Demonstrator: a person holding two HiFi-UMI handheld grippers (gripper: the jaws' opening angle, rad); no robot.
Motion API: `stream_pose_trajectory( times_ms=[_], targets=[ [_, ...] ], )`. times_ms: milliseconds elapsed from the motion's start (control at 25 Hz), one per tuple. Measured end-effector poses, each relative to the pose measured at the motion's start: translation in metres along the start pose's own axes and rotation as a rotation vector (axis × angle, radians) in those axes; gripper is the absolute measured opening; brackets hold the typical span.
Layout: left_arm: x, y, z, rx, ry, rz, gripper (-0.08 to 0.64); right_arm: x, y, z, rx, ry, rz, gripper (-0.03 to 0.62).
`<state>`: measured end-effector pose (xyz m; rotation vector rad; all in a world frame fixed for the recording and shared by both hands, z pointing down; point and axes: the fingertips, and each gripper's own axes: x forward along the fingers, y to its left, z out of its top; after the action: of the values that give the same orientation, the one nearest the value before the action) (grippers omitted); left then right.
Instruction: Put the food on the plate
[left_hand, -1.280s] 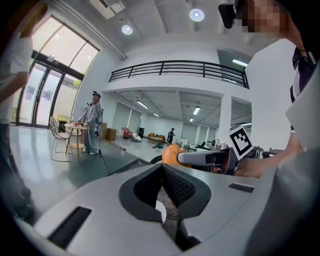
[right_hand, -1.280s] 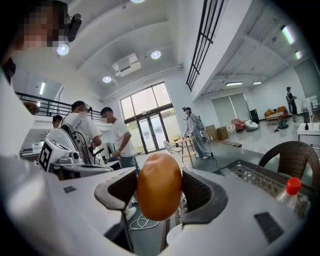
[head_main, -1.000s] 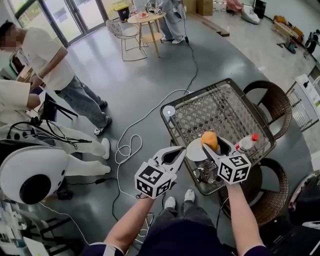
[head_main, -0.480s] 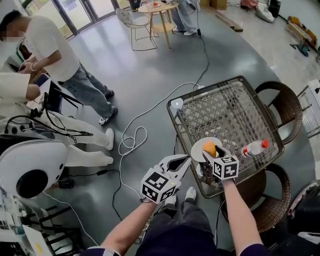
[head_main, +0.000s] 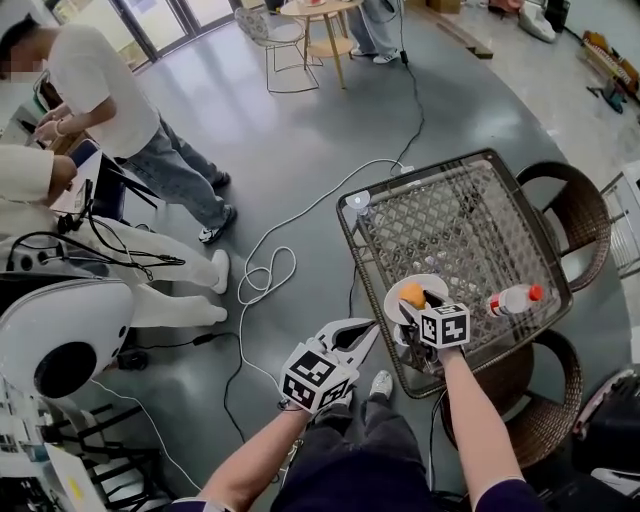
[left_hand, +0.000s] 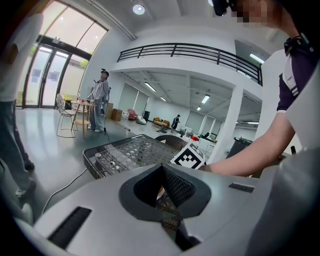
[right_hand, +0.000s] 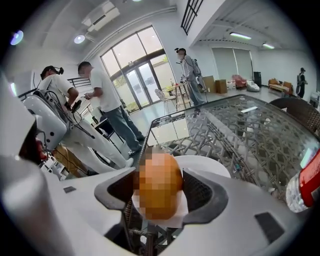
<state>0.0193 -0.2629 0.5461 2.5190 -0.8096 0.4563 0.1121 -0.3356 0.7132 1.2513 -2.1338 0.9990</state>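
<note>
Right gripper (head_main: 415, 300): jaws part-open, clamped on the food (head_main: 411, 294) from both sides. The food is a smooth, rounded, egg-shaped orange-brown lump. It sits over the near-left part of the plate (head_main: 436, 284), which is round, white and glossy. Cannot tell whether the food touches the plate.

The plate lies at the near-left edge of the table (head_main: 460, 220), a square top of open lattice weave with a dark rim. A clear plastic bottle (head_main: 512, 299) with a red cap lies on its side to the right of the plate, apart from it.

Left gripper (head_main: 370, 328): jaws together at the tips, holding nothing, off the table to the near left.

View differences:
- The right gripper view alone shows the dark ribbed pads pressed on the food's two sides, with white showing just beneath it.
- The left gripper view shows the table's basket-like side and the right gripper's marker cube, but not the plate.
- The head view alone shows both grippers at once. It also shows the woven chairs (head_main: 575, 215) to the right and the white cable (head_main: 268, 262) looped on the grey floor.
</note>
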Motion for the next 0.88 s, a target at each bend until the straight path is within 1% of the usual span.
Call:
stream_pose_trajectory(
  times_ms=[160, 480, 640, 720, 880],
  targets=[
    [0.002, 0.002, -0.005, -0.01, 0.008, -0.003, 0.008, 0.005, -0.001, -0.002, 0.025, 0.011, 0.021, 0.288],
    [0.009, 0.0, -0.006, -0.003, 0.027, -0.027, 0.008, 0.008, -0.003, 0.0, 0.023, 0.015, 0.038, 0.29],
    [0.01, 0.005, -0.008, -0.005, 0.036, -0.029, 0.008, 0.006, -0.009, 0.005, 0.023, -0.009, 0.016, 0.292],
    [0.01, 0.005, -0.006, -0.004, 0.039, -0.034, 0.008, 0.003, -0.012, 0.006, 0.027, -0.011, 0.005, 0.316],
    [0.013, 0.0, -0.005, 0.005, 0.045, -0.054, 0.008, -0.008, -0.013, 0.007, 0.034, -0.028, -0.012, 0.322]
  ],
)
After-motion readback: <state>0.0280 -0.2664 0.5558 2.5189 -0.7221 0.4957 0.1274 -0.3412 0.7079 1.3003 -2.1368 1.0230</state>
